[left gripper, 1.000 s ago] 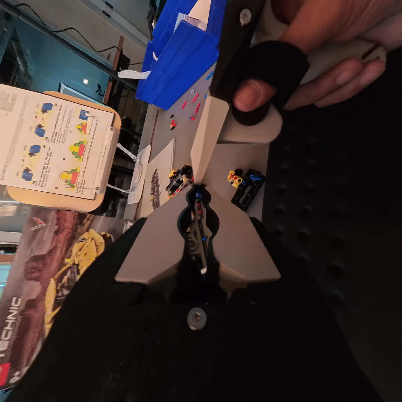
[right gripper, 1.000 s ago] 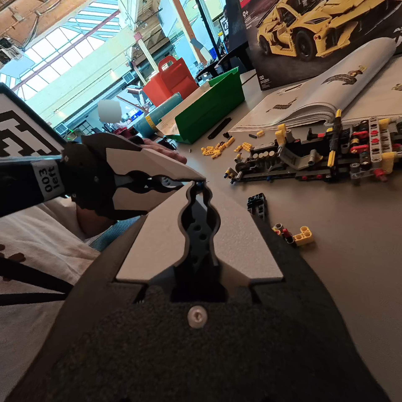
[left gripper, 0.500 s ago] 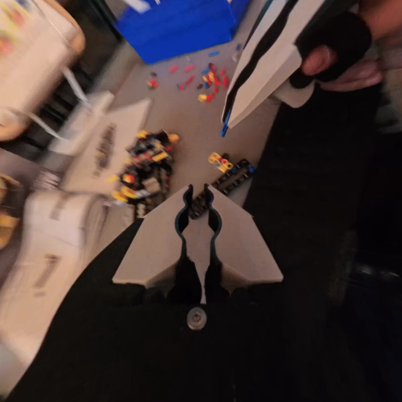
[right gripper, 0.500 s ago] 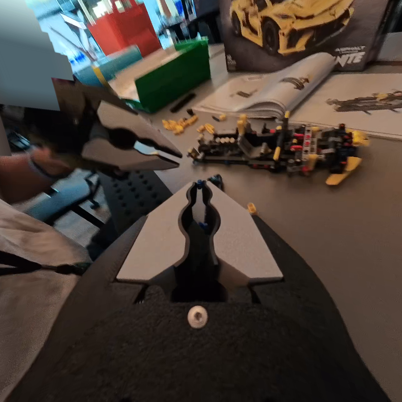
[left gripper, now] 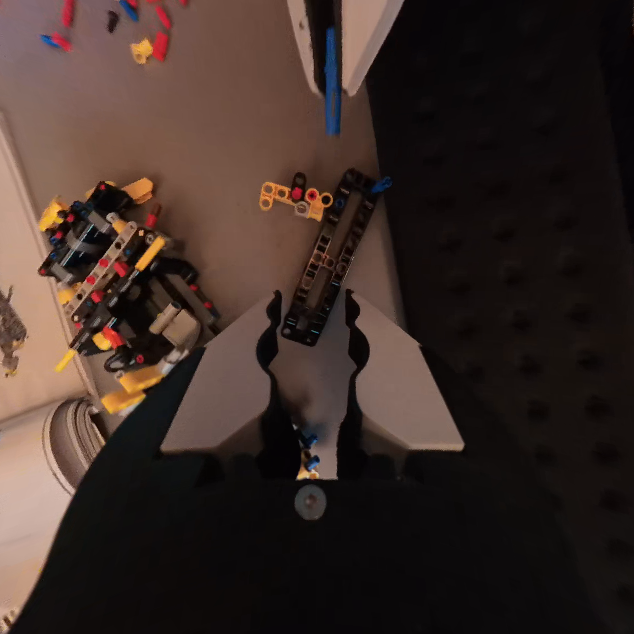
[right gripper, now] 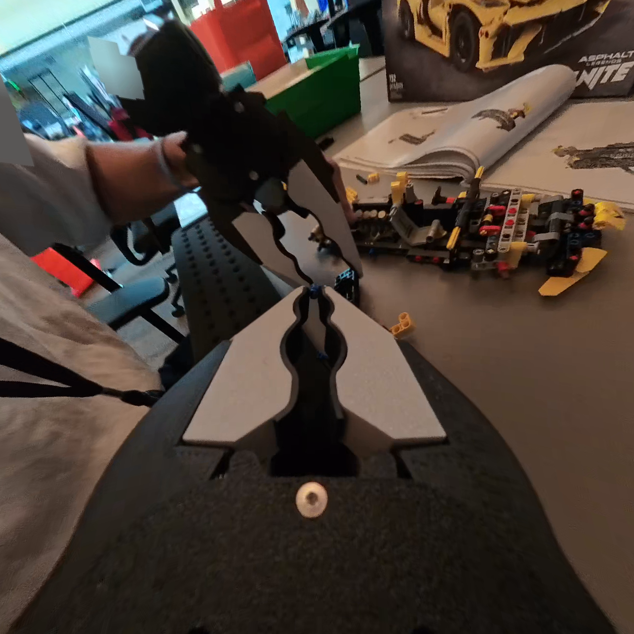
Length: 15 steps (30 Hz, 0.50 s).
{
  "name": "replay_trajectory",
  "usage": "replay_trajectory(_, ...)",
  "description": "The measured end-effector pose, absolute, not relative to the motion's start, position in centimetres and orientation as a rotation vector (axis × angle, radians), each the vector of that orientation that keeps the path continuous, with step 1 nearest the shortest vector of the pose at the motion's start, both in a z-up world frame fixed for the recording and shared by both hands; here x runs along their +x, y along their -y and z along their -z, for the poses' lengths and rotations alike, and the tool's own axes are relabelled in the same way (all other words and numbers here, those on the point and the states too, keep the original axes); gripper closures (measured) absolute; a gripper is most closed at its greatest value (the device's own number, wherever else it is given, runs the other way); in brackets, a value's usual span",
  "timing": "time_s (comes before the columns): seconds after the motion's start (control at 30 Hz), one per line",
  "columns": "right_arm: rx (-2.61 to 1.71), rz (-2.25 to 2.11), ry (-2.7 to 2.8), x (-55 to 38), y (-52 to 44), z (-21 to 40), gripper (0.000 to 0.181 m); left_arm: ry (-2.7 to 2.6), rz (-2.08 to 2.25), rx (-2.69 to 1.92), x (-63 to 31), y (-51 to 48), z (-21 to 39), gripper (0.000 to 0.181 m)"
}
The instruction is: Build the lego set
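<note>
My left gripper (left gripper: 312,295) is open, its jaws standing either side of the near end of a long black frame (left gripper: 329,260) that lies on the table by the edge. In the right wrist view this gripper (right gripper: 331,276) points down at the frame (right gripper: 348,283). My right gripper (right gripper: 314,291) is shut on a blue pin (right gripper: 314,291). In the left wrist view it (left gripper: 329,85) hangs beyond the frame with the pin (left gripper: 331,103) sticking out of its tips. The partly built car chassis (right gripper: 480,233) lies on the table, left of the frame in the left wrist view (left gripper: 116,281).
A small yellow-and-red assembly (left gripper: 295,200) lies beside the frame's far end. Loose red and blue pieces (left gripper: 154,41) lie farther off. The open manual (right gripper: 446,144), set box (right gripper: 507,44) and green bin (right gripper: 319,89) stand behind the chassis. A black perforated surface (left gripper: 497,240) borders the table. The grippers' ends are close to 9 cm from one another.
My left gripper was shut, raised tip to tip with the right gripper. It has swung down over the table and opened around the black frame. The right gripper still holds the blue pin.
</note>
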State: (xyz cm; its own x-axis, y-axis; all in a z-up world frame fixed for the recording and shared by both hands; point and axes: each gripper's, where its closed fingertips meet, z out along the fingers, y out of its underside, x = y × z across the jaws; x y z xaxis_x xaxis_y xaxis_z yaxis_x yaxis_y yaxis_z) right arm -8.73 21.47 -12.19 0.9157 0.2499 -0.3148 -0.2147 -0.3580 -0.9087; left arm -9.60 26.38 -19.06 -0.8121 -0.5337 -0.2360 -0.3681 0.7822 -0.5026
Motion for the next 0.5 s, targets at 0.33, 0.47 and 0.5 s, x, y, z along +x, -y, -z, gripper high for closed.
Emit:
replay_trajectory(0.33, -1.748, -0.609, -0.005, -8.4, -20.7, 10.5, 0.177, -2.872, 0.694, -0.846, -9.9, -25.0, 20.5, 0.154)
replay_trajectory(0.47, -1.705, -0.607, -0.020, -8.1, -20.4, 9.9, 0.177, -2.744, 0.843, -1.102, -9.5, -25.1, 19.4, 0.154)
replay_trajectory(0.5, -1.683, -0.607, -0.030, -7.8, -20.3, 9.6, 0.177, -2.697, 0.926, -1.192, -9.7, -24.8, 18.6, 0.154)
